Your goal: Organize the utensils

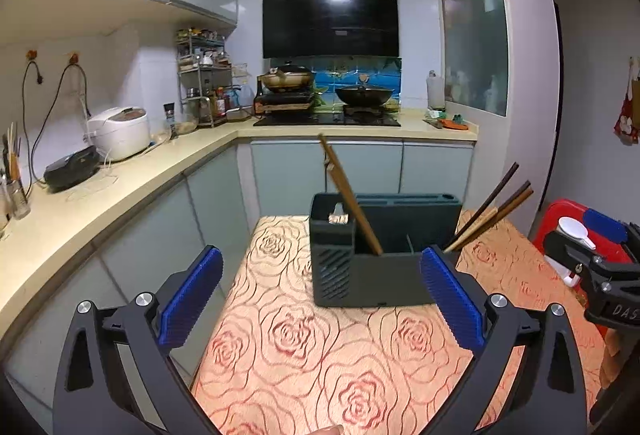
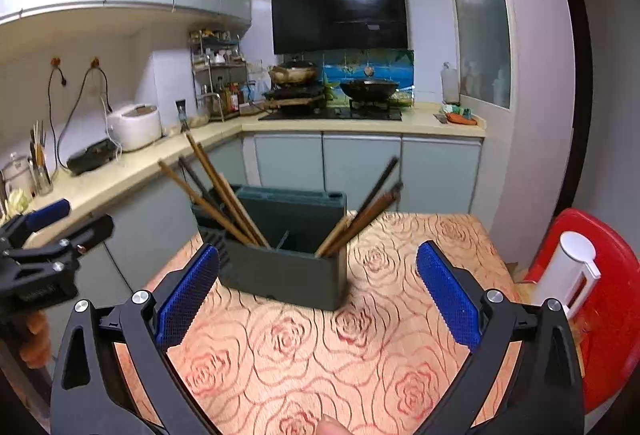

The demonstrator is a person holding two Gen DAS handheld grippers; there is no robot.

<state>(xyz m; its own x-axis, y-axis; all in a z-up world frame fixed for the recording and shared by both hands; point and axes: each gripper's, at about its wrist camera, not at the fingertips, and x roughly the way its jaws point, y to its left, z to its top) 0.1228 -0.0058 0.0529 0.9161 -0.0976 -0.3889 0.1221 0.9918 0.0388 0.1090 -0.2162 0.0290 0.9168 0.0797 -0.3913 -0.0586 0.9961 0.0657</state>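
A dark grey-green utensil holder (image 1: 360,275) (image 2: 288,267) stands on a table with a rose-patterned cloth (image 1: 320,355) (image 2: 304,355). Wooden chopsticks (image 2: 224,191) lean out of its left side, and more chopsticks (image 2: 360,215) lean out to the right. In the left wrist view one brown bundle (image 1: 352,203) rises from the middle compartment and another (image 1: 492,211) sticks out at the holder's right end. My left gripper (image 1: 320,295) is open just short of the holder, nothing between its blue pads. My right gripper (image 2: 318,291) is open too, close in front of the holder and empty.
A red stool (image 2: 616,315) with a white dispenser (image 2: 568,275) stands right of the table. The L-shaped kitchen counter (image 1: 120,187) runs along the left and back, with a rice cooker (image 1: 118,133) and a wok (image 1: 362,95) on the stove. A finger shows at the bottom edge.
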